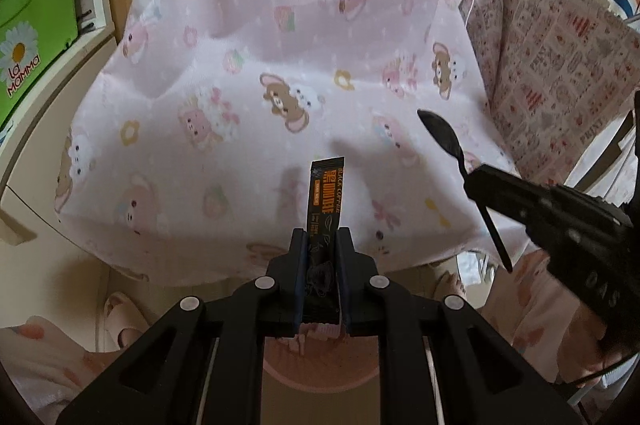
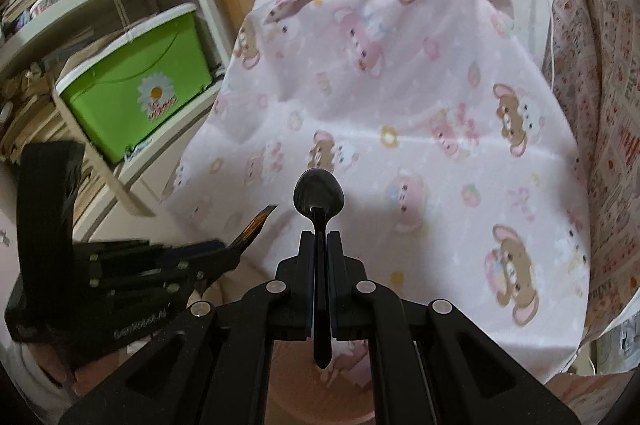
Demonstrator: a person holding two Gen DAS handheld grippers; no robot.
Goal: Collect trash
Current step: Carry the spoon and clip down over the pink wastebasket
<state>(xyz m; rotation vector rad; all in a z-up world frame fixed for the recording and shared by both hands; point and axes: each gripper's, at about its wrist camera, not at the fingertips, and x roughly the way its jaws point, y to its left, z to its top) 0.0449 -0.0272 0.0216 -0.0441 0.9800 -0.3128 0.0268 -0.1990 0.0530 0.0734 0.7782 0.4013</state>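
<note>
1. Carrying is the step judged to be in hand: two pieces of trash are being held clear of the table, which is draped in a pink bear-print cloth, and neither has yet been dropped anywhere.
2. A black coffee sachet is being gripped by the left tongs, narrowed onto its lower part, with its printed end sticking up over the cloth.
3. A black plastic spoon is being clamped by its handle in the right tongs, closed tight, the bowl pointing forward.
4. A pink round rim, possibly a bin or basin, is being glimpsed below both pairs of tongs near the table's edge; what it is cannot be told for certain.
5. The next move is being judged to call for each item to be brought over a receptacle and the tongs widened, one after the other, so that sachet and spoon fall inside.
</note>
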